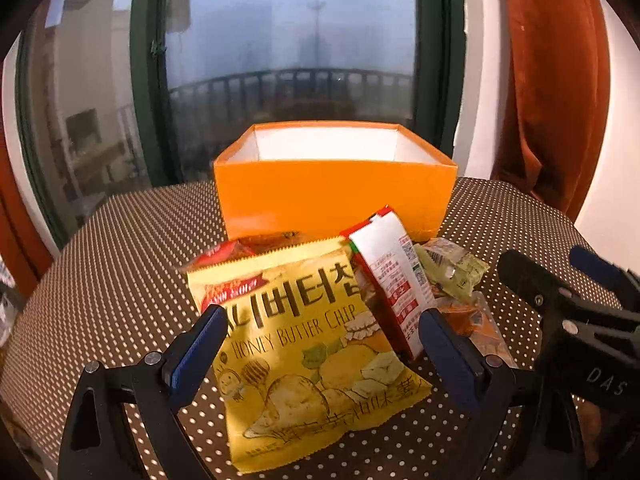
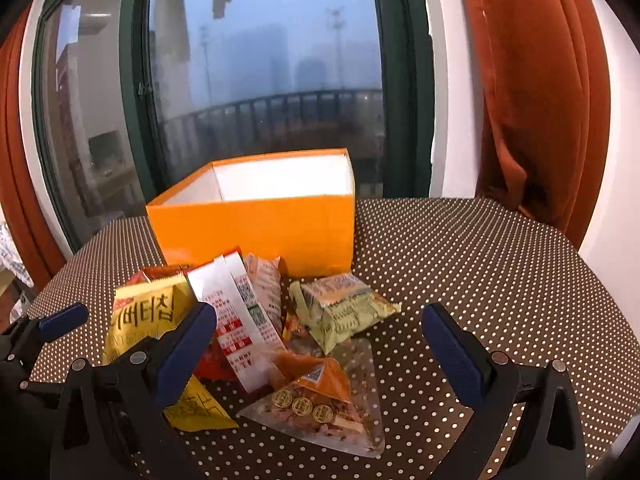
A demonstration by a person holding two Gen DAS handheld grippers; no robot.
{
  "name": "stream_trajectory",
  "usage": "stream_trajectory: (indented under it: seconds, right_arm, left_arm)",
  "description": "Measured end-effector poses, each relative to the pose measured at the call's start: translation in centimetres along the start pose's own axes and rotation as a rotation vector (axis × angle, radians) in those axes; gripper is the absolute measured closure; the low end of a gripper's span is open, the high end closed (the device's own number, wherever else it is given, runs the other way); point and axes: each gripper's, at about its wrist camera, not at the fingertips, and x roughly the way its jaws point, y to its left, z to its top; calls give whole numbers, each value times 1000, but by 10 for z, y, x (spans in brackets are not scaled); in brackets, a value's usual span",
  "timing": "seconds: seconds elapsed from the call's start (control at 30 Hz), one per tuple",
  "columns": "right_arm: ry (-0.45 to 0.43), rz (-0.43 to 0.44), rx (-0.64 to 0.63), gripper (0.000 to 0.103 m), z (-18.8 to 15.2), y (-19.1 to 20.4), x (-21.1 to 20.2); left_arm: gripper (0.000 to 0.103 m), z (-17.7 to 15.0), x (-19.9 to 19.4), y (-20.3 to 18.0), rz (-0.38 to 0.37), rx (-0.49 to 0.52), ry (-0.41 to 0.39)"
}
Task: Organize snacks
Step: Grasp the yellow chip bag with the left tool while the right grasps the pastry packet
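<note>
A heap of snack packets is found on the dotted table, just in front of an empty orange box whose top is open. The left hand-held gripper is held with its jaws spread wide on either side of the yellow honey butter chip bag, nothing yet clamped. The right hand-held gripper is likewise spread and empty, poised over a clear triangular packet and a pale green packet. A red-and-white packet is seen leaning on the yellow bag's right edge. It is judged that the yellow bag should be pinched by its flat sealed margin, not its puffed middle, and lifted slowly so that the leaning packet is not dragged along
</note>
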Motion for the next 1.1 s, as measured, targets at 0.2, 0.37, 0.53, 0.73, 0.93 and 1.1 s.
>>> stream_trajectory:
  seconds: [0.2,0.37,0.53,0.73,0.93,1.1]
  right_arm:
    - [77,14,20,0,-11,-3,19]
    - [110,14,34,0,-19,-1,29]
    - [132,15,10,0,-23,3,38]
    - [150,8,8,0,-28,6,46]
    - [188,-18,5,0,-34,5,56]
    - [224,-33,11,0,-40,4,61]
  left_arm:
    - [6,-10,15,4,33,-22,17]
    - [6,-17,26,5,50,-43,24]
    - [3,-23,34,1,85,-9,22]
    - [1,-29,43,1,97,-25,46]
    - [1,-37,53,0,107,-39,63]
    - [1,-46,58,0,122,-24,57]
